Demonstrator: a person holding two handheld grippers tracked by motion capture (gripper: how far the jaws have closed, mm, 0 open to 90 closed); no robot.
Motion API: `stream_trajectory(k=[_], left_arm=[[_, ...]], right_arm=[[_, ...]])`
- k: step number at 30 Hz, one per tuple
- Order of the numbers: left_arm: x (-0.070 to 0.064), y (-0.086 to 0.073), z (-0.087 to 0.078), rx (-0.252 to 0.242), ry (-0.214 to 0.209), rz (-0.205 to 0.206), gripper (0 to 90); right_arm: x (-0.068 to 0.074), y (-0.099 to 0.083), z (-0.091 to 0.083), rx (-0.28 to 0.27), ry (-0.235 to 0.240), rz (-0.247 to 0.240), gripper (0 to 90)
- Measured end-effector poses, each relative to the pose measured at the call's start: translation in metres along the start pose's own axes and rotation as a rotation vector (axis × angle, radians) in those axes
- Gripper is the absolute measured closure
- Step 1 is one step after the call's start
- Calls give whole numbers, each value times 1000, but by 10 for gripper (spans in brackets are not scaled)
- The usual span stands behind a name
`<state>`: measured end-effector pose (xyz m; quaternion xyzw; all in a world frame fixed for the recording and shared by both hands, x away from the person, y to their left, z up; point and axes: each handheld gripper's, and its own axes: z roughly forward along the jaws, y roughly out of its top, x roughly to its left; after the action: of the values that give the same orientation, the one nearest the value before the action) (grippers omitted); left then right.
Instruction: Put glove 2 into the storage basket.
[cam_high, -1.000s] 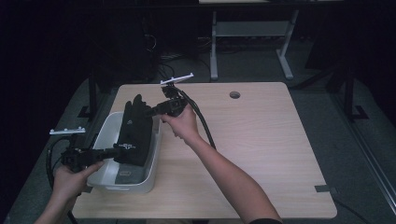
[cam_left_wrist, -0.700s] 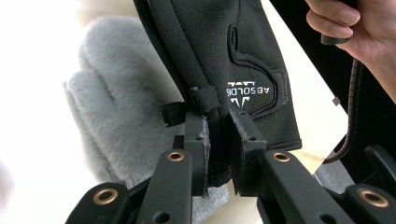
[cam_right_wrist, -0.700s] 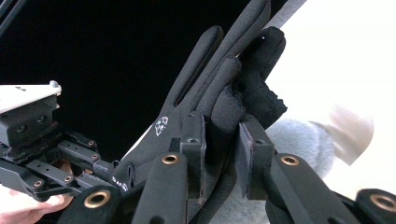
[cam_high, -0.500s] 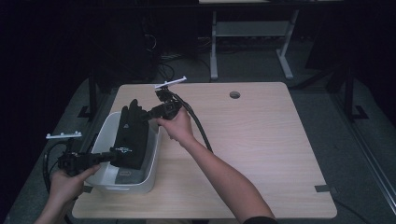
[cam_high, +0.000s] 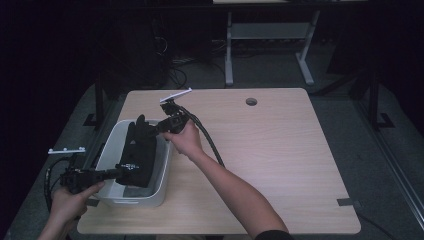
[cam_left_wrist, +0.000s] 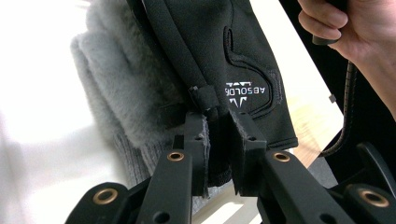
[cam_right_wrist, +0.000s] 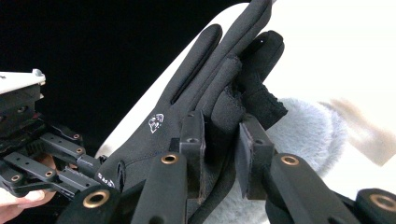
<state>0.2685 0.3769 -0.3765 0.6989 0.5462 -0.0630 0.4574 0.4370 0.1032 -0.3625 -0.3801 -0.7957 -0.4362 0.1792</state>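
The left gripper (cam_high: 116, 173) was held low at the worktop's (cam_high: 280, 165) left edge by a hand (cam_high: 70, 200) entering from the bottom, its fingers (cam_left_wrist: 196, 144) clamped on the cuff of a black glove (cam_high: 139, 152). The glove was stretched over a white bin (cam_high: 150, 192), above grey fleece (cam_left_wrist: 116, 93). The right arm was reached diagonally across the worktop, and the right gripper (cam_high: 159, 131) was closed on the glove's fingertips.
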Motion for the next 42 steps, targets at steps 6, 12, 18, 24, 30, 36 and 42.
stream_trajectory(k=[6, 12, 18, 24, 30, 36, 42], left_arm=[[4, -4, 1, 15, -1, -14, 786], [8, -9, 5, 36, -1, -32, 779], [13, -14, 9, 58, -1, -39, 763], [14, -12, 8, 57, 4, -48, 691], [14, -9, 5, 43, 19, -44, 572], [11, -2, 0, 23, 34, -31, 559], [5, 8, -6, -9, 34, -17, 557]], right_arm=[[-4, -5, 7, 26, -1, 9, 741], [-7, -9, 14, 55, -5, 21, 739], [-10, -12, 19, 81, -22, 21, 727], [-15, -11, 18, 83, -47, 29, 686], [-18, -9, 10, 50, -50, 32, 659], [-18, -8, 3, 27, -35, 31, 641], [-18, -8, -12, -9, -8, 35, 607]])
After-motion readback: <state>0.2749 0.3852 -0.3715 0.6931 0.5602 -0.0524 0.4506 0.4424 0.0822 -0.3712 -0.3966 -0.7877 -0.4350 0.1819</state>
